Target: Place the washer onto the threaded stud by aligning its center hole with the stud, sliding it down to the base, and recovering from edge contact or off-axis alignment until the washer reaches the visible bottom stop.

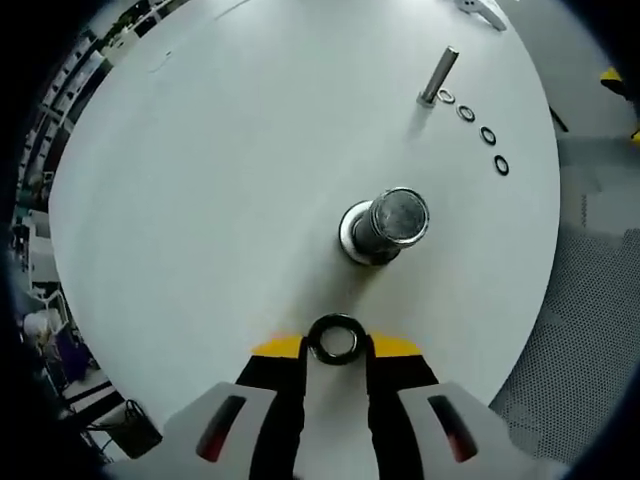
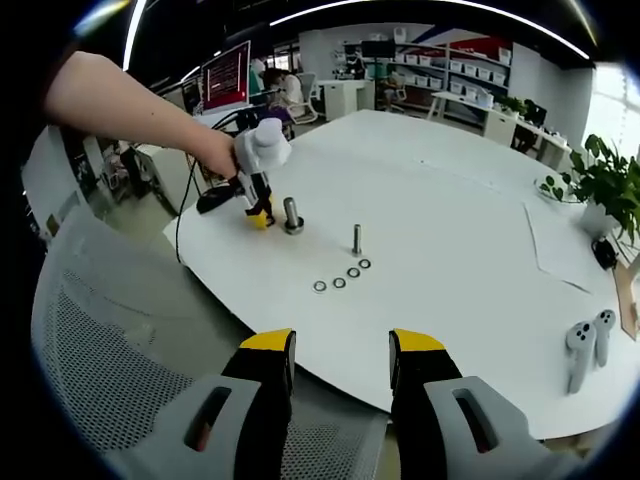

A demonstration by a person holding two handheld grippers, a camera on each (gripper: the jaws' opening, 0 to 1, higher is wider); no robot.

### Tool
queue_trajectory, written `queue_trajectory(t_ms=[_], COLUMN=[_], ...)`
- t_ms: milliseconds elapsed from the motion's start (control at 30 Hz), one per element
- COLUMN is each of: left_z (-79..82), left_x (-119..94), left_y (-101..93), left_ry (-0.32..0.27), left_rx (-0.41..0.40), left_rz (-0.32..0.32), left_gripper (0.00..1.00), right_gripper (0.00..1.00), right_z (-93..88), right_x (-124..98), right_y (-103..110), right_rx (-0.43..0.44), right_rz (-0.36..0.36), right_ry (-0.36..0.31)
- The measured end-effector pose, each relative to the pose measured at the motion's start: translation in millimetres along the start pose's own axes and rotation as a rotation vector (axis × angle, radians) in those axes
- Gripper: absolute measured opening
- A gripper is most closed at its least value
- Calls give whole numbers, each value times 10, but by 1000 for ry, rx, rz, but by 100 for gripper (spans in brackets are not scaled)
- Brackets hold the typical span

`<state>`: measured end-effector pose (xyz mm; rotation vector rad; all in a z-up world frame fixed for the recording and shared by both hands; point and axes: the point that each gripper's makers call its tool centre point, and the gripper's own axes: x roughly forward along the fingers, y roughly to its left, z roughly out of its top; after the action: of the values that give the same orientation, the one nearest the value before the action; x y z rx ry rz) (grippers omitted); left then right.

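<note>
The left claw point(image 1: 336, 345), clamped on the dark metal ring washer point(image 1: 336, 338), sits at six o'clock from the thick silver threaded stud point(image 1: 385, 226) on the white table point(image 1: 200, 200), so the carry is in hand and centring the hole comes next, while the right claw point(image 2: 340, 365) waits apart.

The left gripper point(image 1: 336, 352) is pointing down at the table, its yellow-tipped jaws closing on a dark ring — in the right gripper view a bare forearm point(image 2: 130, 105) is reaching in to hold it. The right gripper point(image 2: 341, 352) is hanging back — jaws parted, nothing between them.
</note>
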<state>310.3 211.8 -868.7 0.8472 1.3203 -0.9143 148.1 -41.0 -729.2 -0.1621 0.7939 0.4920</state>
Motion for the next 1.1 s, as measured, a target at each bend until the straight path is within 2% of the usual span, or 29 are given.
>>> queue_trajectory(t_ms=[200,500,633,733,1000,1100], left_z=[-7,-23,-22,-29,-65,-71], left_x=[-22,-28,-34,-53,-35,-54], left_y=[-18,-15,3,-25,57,69], left_ry=[4,-47,-82,-82,-76,-83], left_rx=[8,-2,-35,-42,-10,-22], left_rz=[5,13,4,6,38,34], left_gripper=[20,20,19,19,19,19], right_gripper=[40,40,40,40,39,39], right_z=[3,14,16,14,17,16], right_x=[-4,-8,-7,-7,-6,-6], right_y=[-10,-7,-1,0,-2,-3], right_rx=[1,2,0,0,1,0], right_rz=[-5,-4,-1,0,0,-1], right_ry=[-3,-8,-9,-8,-11,-10])
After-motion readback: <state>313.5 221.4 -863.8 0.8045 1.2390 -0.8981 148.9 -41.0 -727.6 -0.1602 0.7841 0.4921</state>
